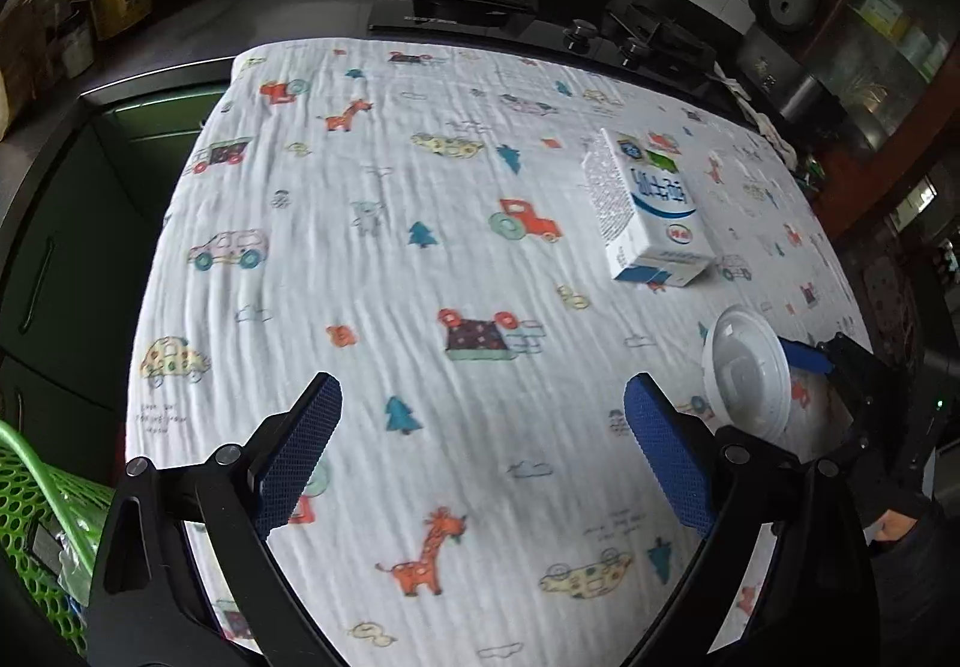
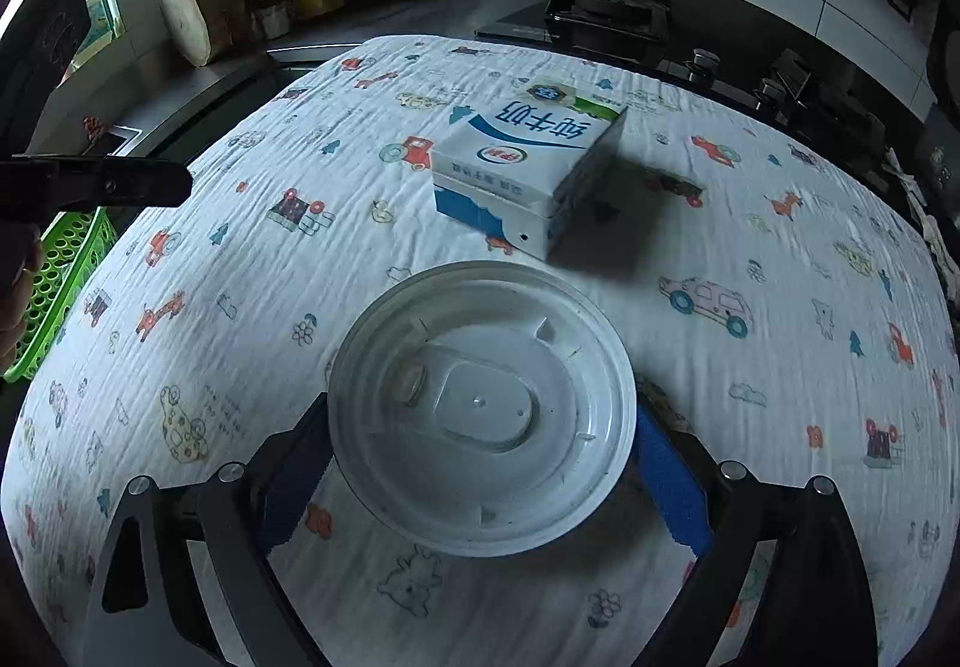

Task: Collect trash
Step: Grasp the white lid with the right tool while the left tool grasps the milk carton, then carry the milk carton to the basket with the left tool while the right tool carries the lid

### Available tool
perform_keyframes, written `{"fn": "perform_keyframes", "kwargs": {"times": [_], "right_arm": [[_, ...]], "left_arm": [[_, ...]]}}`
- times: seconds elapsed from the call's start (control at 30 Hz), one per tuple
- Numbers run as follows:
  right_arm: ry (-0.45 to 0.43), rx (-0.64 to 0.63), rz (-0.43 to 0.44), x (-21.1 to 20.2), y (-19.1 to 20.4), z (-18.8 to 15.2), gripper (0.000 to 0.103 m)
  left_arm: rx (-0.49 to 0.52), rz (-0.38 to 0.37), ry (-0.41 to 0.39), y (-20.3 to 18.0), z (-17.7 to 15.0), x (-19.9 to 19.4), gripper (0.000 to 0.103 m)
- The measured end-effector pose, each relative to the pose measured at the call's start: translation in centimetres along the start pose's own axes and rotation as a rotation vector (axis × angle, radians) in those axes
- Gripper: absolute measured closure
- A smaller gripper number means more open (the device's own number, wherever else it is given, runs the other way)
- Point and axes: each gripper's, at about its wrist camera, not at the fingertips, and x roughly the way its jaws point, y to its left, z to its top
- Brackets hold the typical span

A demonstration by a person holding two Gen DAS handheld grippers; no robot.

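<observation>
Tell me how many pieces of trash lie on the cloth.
2: a milk carton near the middle, and a white lid between the right gripper's fingers. The basket's contents are mostly hidden.

White plastic cup lid: round, rimmed, with a raised oval centre panel; it sat between the blue pads of the right hand-held gripper, whether gripped could not be told. Milk carton: white and blue, printed with characters, lying flat on its broad side on the patterned cloth, just beyond the lid and apart from it. Green perforated basket: at the cloth's left edge, well apart from both.
</observation>
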Motion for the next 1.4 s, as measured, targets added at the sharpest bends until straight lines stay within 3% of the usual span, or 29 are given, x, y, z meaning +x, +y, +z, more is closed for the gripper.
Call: {"fn": "perform_keyframes", "kwargs": {"times": [0.13, 0.43, 0.83, 0.93, 1.03, 1.07, 1.13, 1.4], "right_arm": [[0.013, -0.002, -0.017, -0.8, -1.2, -1.1, 0.013], [0.03, -0.001, -0.03, -2.4, -3.4, -2.9, 0.013], [0.03, 0.006, -0.024, -2.7, -4.5, -3.7, 0.013], [0.031, 0.008, -0.02, -2.7, -4.4, -3.8, 0.013], [0.034, 0.011, -0.02, -2.7, -4.4, -3.9, 0.013], [0.034, 0.012, -0.02, -2.7, -4.4, -3.9, 0.013], [0.035, 0.011, -0.023, -2.8, -4.3, -3.9, 0.013], [0.023, 0.014, -0.008, -3.9, -2.6, -4.0, 0.013]], "left_arm": [[0.022, -0.038, 0.028, -3.4, 1.8, 1.6, 0.008], [0.098, -0.014, 0.064, -9.2, 6.0, 5.9, 0.007], [0.116, 0.031, 0.12, -12.6, 9.5, 11.4, 0.007], [0.073, 0.035, 0.146, -12.2, 9.7, 12.7, 0.007], [0.049, 0.045, 0.129, -11.9, 9.7, 13.2, 0.011], [0.047, 0.039, 0.121, -11.8, 9.6, 13.2, 0.023], [0.053, 0.017, 0.125, -11.9, 9.5, 13.2, 0.035], [0.043, -0.031, 0.073, -10.0, 7.1, 9.4, 0.036]]}}
